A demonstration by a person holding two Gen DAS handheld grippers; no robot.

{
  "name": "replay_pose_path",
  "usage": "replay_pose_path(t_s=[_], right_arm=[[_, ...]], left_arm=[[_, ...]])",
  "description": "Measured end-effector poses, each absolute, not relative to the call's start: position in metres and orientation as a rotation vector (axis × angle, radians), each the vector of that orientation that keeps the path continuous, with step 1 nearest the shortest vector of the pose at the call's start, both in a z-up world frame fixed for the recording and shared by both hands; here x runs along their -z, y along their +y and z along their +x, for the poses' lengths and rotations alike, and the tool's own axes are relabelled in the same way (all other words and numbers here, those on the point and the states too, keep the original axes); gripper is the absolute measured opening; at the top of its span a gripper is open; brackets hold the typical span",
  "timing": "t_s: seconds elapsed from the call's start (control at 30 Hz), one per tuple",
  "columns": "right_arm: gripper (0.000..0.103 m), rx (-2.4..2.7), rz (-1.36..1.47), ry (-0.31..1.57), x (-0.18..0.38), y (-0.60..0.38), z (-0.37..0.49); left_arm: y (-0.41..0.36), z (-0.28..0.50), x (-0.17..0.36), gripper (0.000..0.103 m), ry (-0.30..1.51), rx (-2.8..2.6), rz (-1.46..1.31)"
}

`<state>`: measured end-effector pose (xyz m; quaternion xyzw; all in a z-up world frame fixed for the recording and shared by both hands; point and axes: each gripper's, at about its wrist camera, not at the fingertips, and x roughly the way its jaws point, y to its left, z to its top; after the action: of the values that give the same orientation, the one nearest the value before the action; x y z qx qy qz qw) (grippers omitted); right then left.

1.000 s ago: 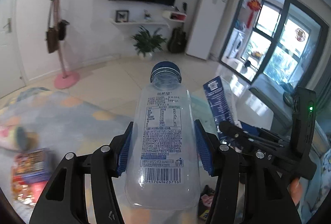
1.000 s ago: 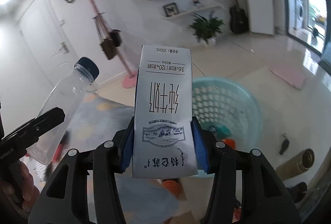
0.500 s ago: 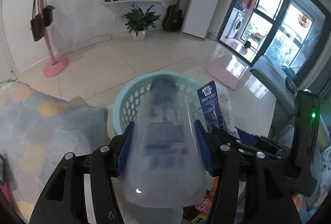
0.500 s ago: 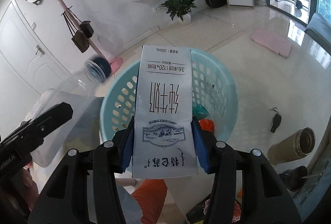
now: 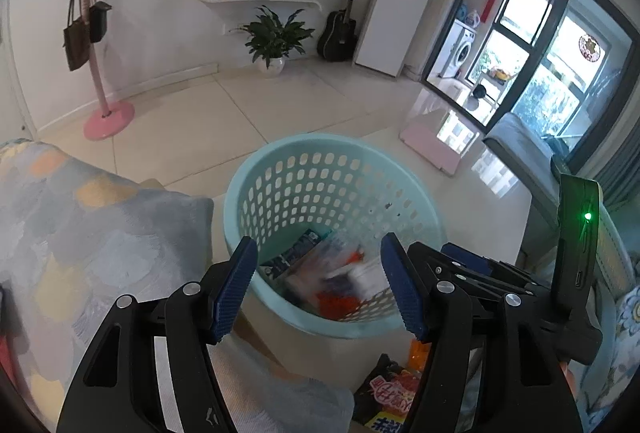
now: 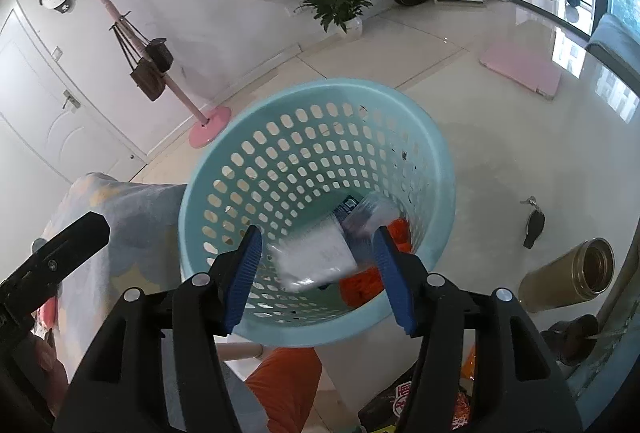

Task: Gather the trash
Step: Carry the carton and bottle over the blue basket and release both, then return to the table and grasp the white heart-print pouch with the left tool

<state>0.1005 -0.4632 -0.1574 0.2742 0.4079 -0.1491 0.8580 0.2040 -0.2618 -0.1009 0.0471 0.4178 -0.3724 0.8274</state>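
A teal perforated basket (image 5: pixel 280 153) (image 6: pixel 320 89) stands on the floor right under both grippers. My left gripper (image 5: pixel 316 243) is open over its near rim with nothing between its blue pads. My right gripper (image 6: pixel 318 233) hangs beside it, jaws opening, pads touching nothing. A white milk carton (image 6: pixel 316 257) is blurred inside the basket below the right gripper. The clear plastic bottle (image 6: pixel 368 217) lies next to it on orange trash. In the left wrist view the basket's contents (image 5: pixel 344 273) are a blur.
A blanket-covered seat (image 5: pixel 80 225) borders the basket on the left. Snack wrappers (image 5: pixel 392 393) lie on the floor below. A bronze flask (image 6: pixel 568 273) and keys (image 6: pixel 534 223) lie to the right, a pink mat (image 6: pixel 520 73) beyond. A person's orange-clad leg (image 6: pixel 284 381) is underneath.
Both grippers came down over the basket and opened. The bottle left the left gripper and the carton left the right; both are now in the basket.
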Motion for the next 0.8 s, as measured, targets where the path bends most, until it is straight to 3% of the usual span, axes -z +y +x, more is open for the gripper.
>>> replay_pose_path(t_s=[0.37, 0.8], right_arm=[[0.055, 0.237, 0.491, 0.787, 0.112, -0.419, 0.095], [0.055, 0.019, 0.318, 0.753, 0.070, -0.296, 0.106]], left_arm=[[-0.192, 0.189, 0.059, 0.063, 0.822, 0.787, -0.056], [-0.033, 0.156, 0.028, 0.066, 0.704, 0.493, -0.141]])
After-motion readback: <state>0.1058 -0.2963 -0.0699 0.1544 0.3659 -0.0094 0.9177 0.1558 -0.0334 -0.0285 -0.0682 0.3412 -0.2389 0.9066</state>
